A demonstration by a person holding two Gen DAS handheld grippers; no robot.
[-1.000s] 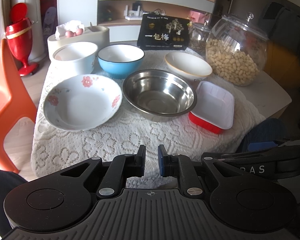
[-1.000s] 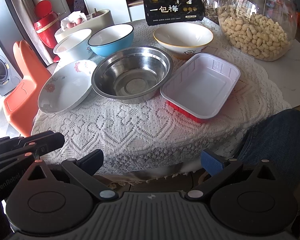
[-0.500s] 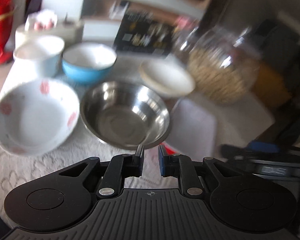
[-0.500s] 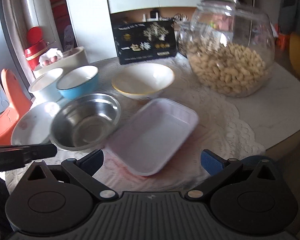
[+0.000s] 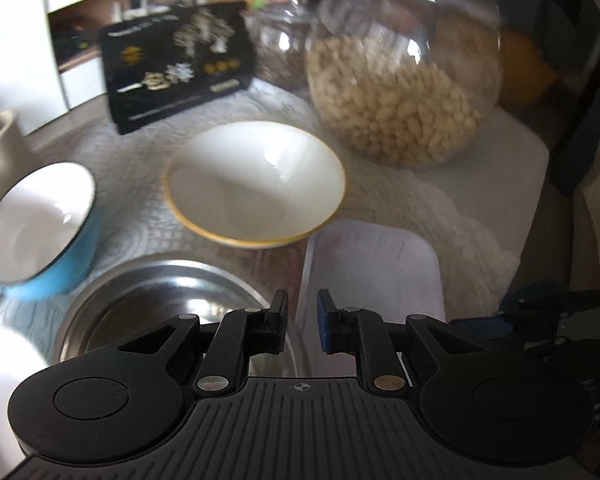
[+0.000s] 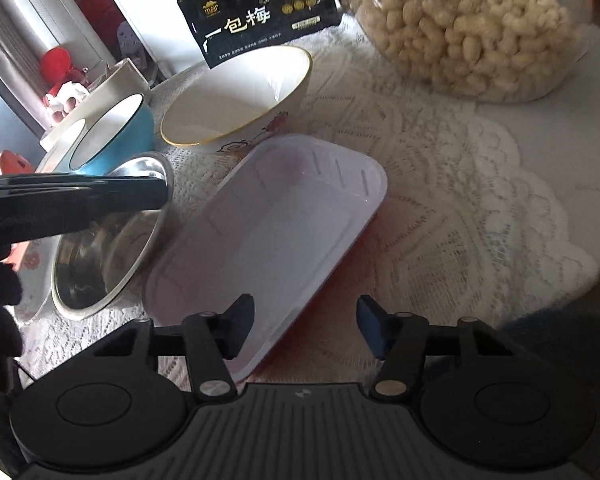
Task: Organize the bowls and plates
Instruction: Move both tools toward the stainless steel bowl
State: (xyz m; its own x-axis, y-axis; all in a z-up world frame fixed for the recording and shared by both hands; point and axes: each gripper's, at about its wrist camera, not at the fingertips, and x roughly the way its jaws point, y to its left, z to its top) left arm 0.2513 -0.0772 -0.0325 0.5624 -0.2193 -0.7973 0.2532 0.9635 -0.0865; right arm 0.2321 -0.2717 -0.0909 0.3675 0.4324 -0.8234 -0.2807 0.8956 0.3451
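Observation:
A steel bowl (image 5: pixel 148 300) sits just ahead of my left gripper (image 5: pixel 302 326), whose jaws stand a narrow gap apart over the bowl's right rim, holding nothing. Beyond it are a yellow-rimmed white bowl (image 5: pixel 256 180) and a blue bowl (image 5: pixel 36 232). A white rectangular tray with a red underside (image 6: pixel 276 232) lies in front of my right gripper (image 6: pixel 306 326), which is open with its left finger over the tray's near corner. The right wrist view also shows the steel bowl (image 6: pixel 104 252), the white bowl (image 6: pixel 236 100), the blue bowl (image 6: pixel 112 136) and a floral plate (image 6: pixel 32 276).
A big glass jar of peanuts (image 6: pixel 468 28) stands at the back right, a black box (image 6: pixel 260 12) behind the bowls. A cream container (image 6: pixel 112 84) holds eggs at the left. The lace cloth (image 6: pixel 460 200) covers the table. The left gripper's body (image 6: pixel 68 196) crosses the right view.
Both grippers have moved forward over the table. The left one now hangs over the steel bowl's right rim, the right one over the tray's near corner. Nothing was grasped.

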